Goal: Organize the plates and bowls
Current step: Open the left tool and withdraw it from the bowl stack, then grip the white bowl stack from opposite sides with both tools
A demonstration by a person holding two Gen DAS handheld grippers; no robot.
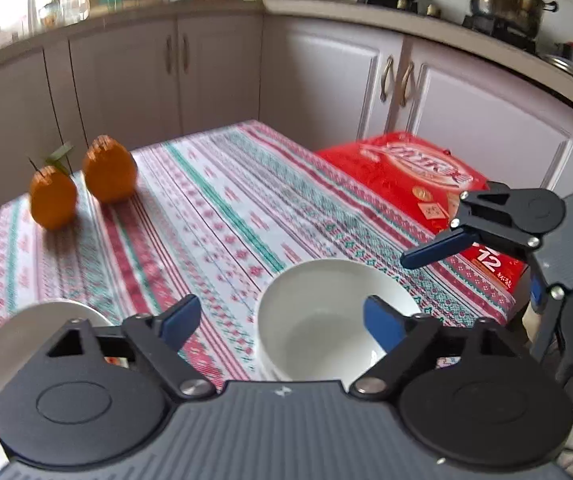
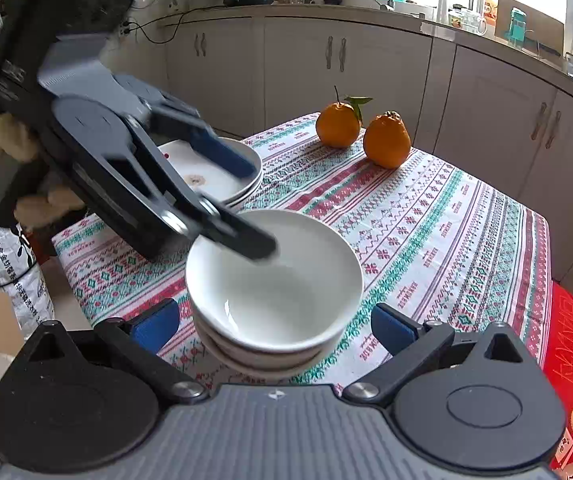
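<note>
**Release of the nested bowls: clearing both grippers cleanly**

Here, the stack of white bowls (image 2: 274,292) is seen resting on the patterned tablecloth of the counter (image 2: 446,232), near its front edge, with the top bowl seated squarely inside the ones beneath. The right gripper (image 2: 274,326) is spread wide, its blue pads standing off the stack at 9 and 3 o'clock; nothing is held. The left gripper (image 2: 246,196) is likewise parted, one finger hanging over the top bowl's rim at about 10 o'clock, the other reaching towards the stack of plates (image 2: 214,176) behind; whether that finger touches the rim cannot be told. In the left wrist view its pads are seen well apart, and nothing is gripped.

The step in hand is judged to be the letting-go after stacking. It is best done by lifting the left gripper up and away before any sideways move, so that the rim is not caught and the bowl tipped. The right gripper should be drawn straight back, pads kept wide. The two oranges (image 2: 362,132) at 1 o'clock lie well apart and need no care.
</note>
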